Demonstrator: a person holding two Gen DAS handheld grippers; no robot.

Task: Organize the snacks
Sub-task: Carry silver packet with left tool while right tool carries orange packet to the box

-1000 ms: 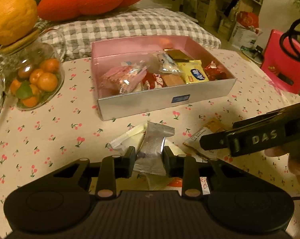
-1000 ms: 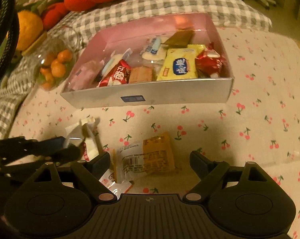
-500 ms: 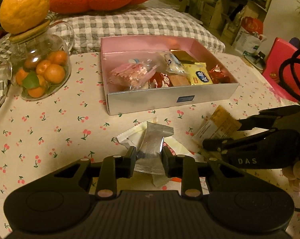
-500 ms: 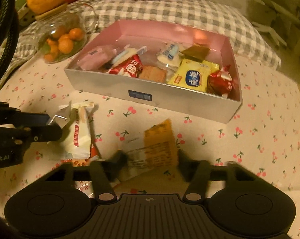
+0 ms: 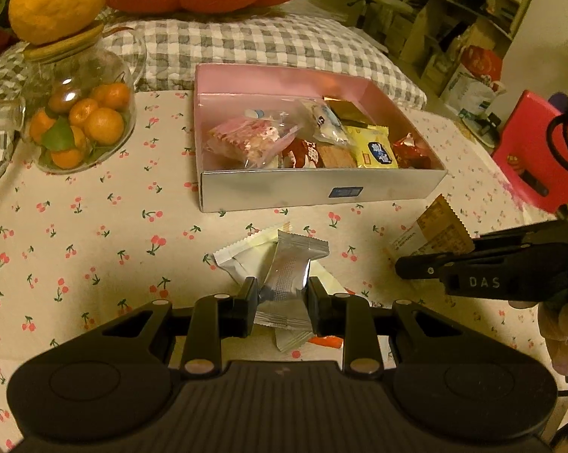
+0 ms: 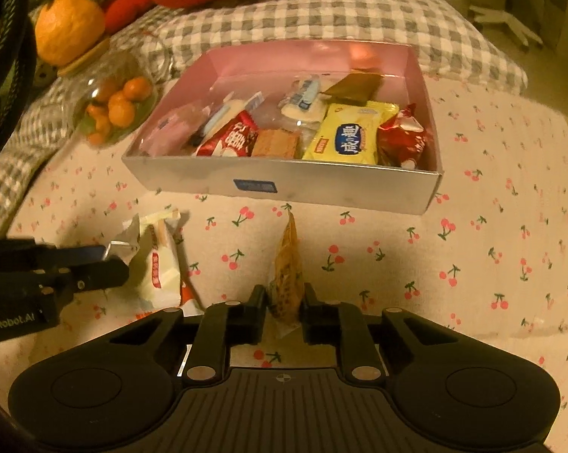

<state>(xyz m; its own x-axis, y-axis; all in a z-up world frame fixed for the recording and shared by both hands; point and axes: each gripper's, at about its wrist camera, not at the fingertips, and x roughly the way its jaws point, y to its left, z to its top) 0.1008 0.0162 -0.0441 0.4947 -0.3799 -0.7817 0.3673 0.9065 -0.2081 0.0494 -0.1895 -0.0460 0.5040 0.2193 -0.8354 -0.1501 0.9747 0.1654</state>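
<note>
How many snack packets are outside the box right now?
4 visible: silver packet in left gripper, orange packet in right gripper, white packet and an orange-red one on the tablecloth; more may be hidden.

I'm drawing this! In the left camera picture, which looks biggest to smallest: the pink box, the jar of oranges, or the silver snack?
1. Pink box, largest.
2. Jar of oranges.
3. Silver snack, smallest, though nearest the camera, pinched in the left tongs.

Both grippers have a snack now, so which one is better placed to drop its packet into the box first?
Probably the right gripper: its orange packet is lifted on edge and points at the snack box straight ahead. The left gripper grips a silver packet low over the loose wrappers.
</note>
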